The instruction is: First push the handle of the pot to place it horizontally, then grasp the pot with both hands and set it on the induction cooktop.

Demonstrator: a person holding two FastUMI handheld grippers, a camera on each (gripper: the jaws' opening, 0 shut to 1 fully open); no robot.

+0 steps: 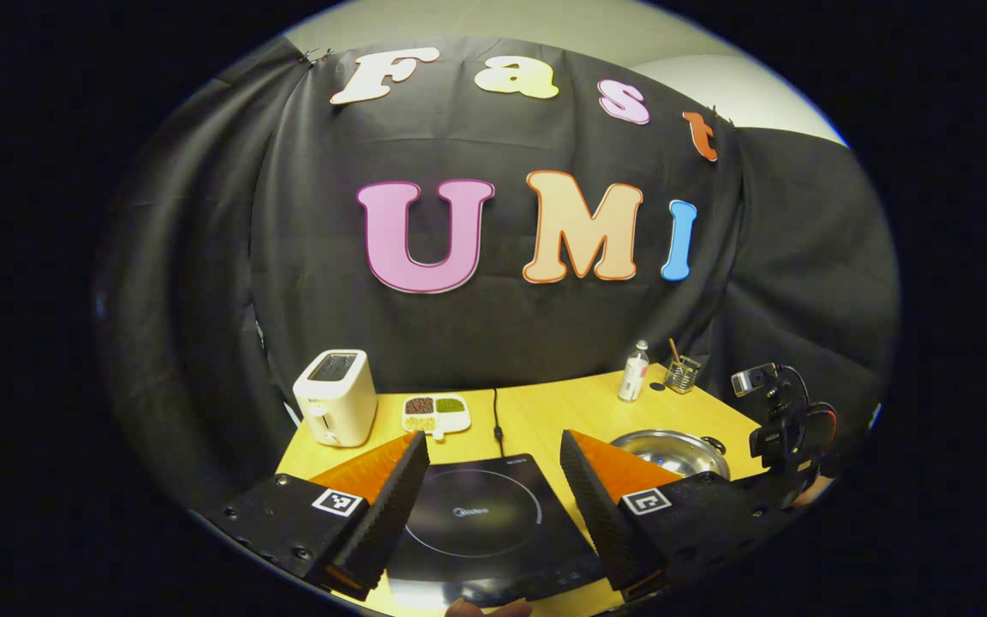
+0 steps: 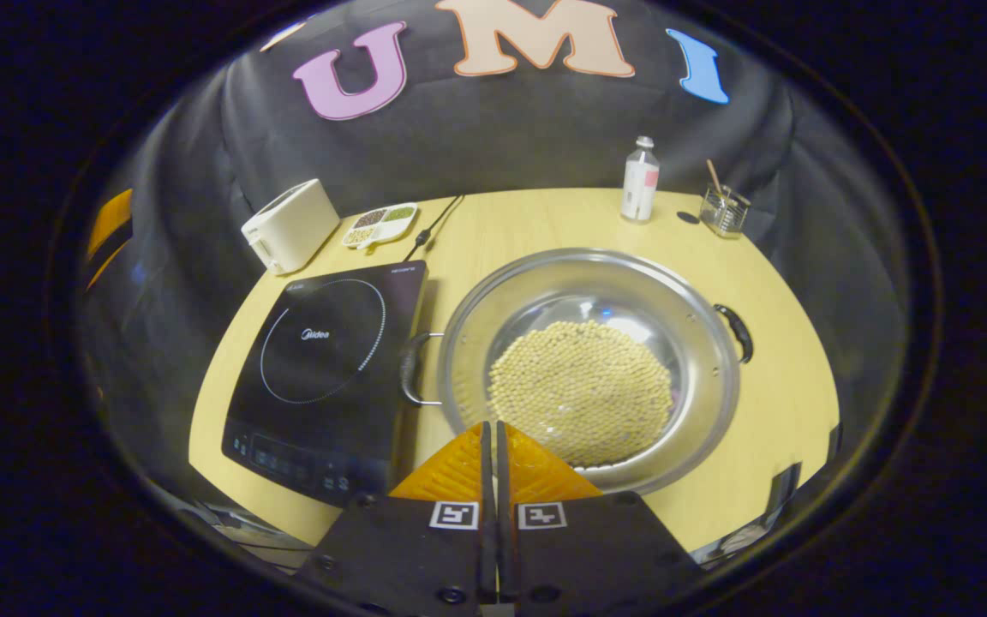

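Plainly one pot [image 2: 588, 368], two handles [image 2: 410, 367]; one cooktop [image 2: 322, 360]; left gripper [image 1: 489, 446] wide, right gripper [image 2: 493, 428] closed, empty.

In the left gripper view the round steel pot [image 1: 672, 452] at four o'clock is half hidden behind the gripper; the divided white dish [image 1: 435, 413] holds fillings too small to identify, perhaps grains.

Staged kitchen set inside a recording booth. Black cloth wall [image 2: 545, 128] draped behind a light wooden table [image 2: 545, 223]. On the table: induction cooktop [image 2: 322, 360], steel pot [image 2: 588, 368] of beans, white toaster [image 2: 288, 224], divided dish [image 2: 380, 224] of grains, small bottle [image 2: 640, 180], glass jar [image 2: 725, 210].
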